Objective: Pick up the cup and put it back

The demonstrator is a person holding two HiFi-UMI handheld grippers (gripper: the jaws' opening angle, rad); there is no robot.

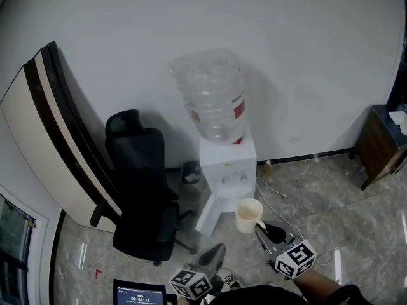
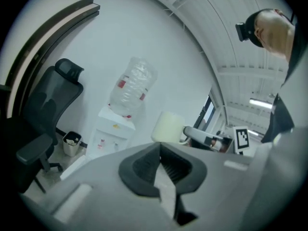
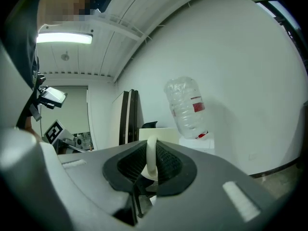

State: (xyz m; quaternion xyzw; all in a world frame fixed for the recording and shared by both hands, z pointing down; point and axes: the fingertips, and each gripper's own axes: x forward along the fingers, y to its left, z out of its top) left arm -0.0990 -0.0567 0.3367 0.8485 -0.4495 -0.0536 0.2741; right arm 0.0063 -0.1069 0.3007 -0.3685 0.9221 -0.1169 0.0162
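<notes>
Cup (image 1: 248, 215): cream-coloured and upright with its mouth up. It is off the floor (image 1: 318, 196), carried in the air by your right tongs. In the head view it sits in front of the lower part of the water dispenser (image 1: 227, 167), below the taps.
Cup handle (image 3: 151, 155): it points back toward you. In the right gripper view, the pale loop stands on edge between the 2 black pads (image 3: 168, 165), and the cup's body rises just behind it.
Right tongs (image 1: 259, 226): narrowed onto the cup's handle, with a pad pressing on each side of the loop. The cup hangs off their tips on the far side from your hand.
Left tongs (image 1: 218, 249): closed, with the tips meeting in the left gripper view. They grip nothing.
Cup relative to left tongs: in the head view the cup is up and to the right of their tips, near but clear of them. In the left gripper view the cup shows just above and beyond the tips, with your right tongs coming in to it from the right.
2 tongs together: both are low in the head view, side by side. Your left sits lower and further left than your right.
Dispenser bottle (image 1: 213, 97): clear, with a red label, inverted on top of the white dispenser, well above the cup.
Surroundings: a black office chair (image 1: 140, 183) stands to the left of the dispenser. A small bin (image 1: 191, 172) sits on the floor between them, against the wall.
</notes>
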